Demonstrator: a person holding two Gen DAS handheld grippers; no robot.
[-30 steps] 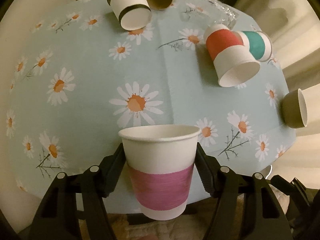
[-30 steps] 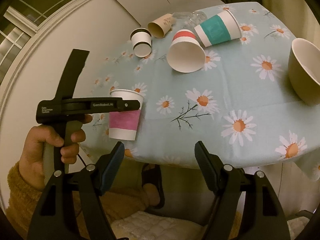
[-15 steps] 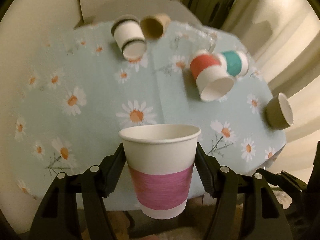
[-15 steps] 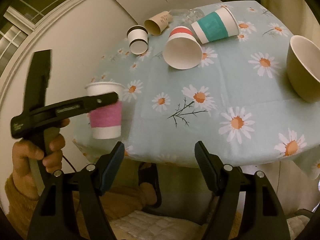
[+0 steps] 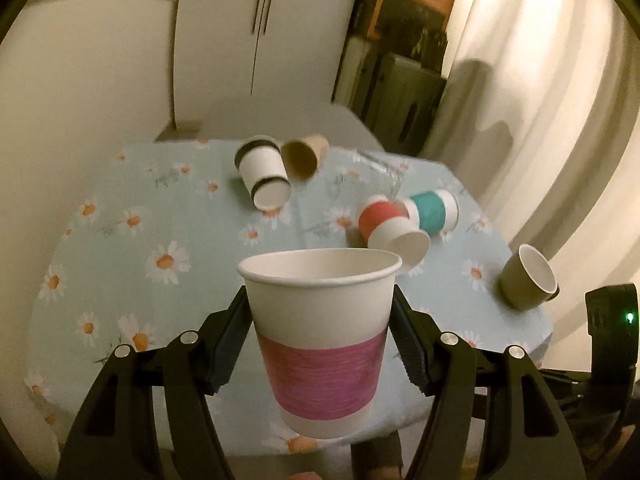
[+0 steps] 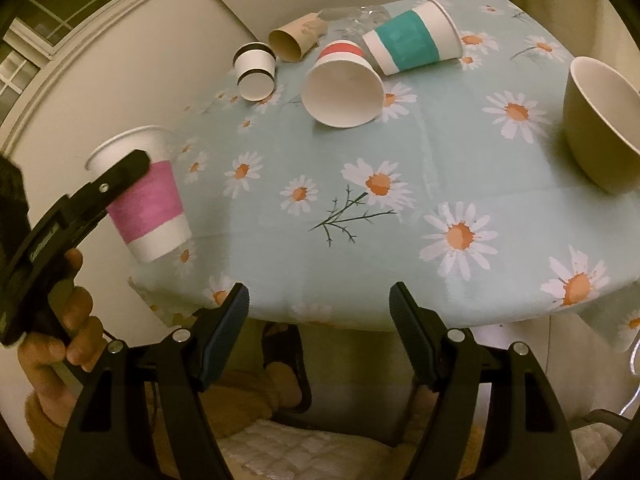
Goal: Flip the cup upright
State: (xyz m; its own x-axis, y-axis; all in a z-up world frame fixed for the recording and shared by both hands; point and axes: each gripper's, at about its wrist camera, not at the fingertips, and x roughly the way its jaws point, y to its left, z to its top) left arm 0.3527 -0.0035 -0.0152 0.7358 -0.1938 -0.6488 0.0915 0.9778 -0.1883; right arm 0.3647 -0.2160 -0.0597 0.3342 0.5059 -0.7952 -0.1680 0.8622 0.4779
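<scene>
the left tongs (image 5: 320,344) are clamped on the pink-banded paper cup (image 5: 320,344), one finger on each side of its wall. the cup is mouth-up, its long axis near vertical with a slight tilt, and it hangs in the air just off the near edge of the tabletop (image 6: 400,216), touching nothing else. so the turning looks done; what is left, by my reading, is a set-down, and that turns on the cup's base being above and just short of the daisy cloth: forward and down. the right tongs (image 6: 320,332) stand apart, holding nothing, near the same edge. the red-banded cup (image 6: 342,88), teal-banded cup (image 6: 412,38) and black-ringed cup (image 6: 256,74) lie on their sides farther in.
</scene>
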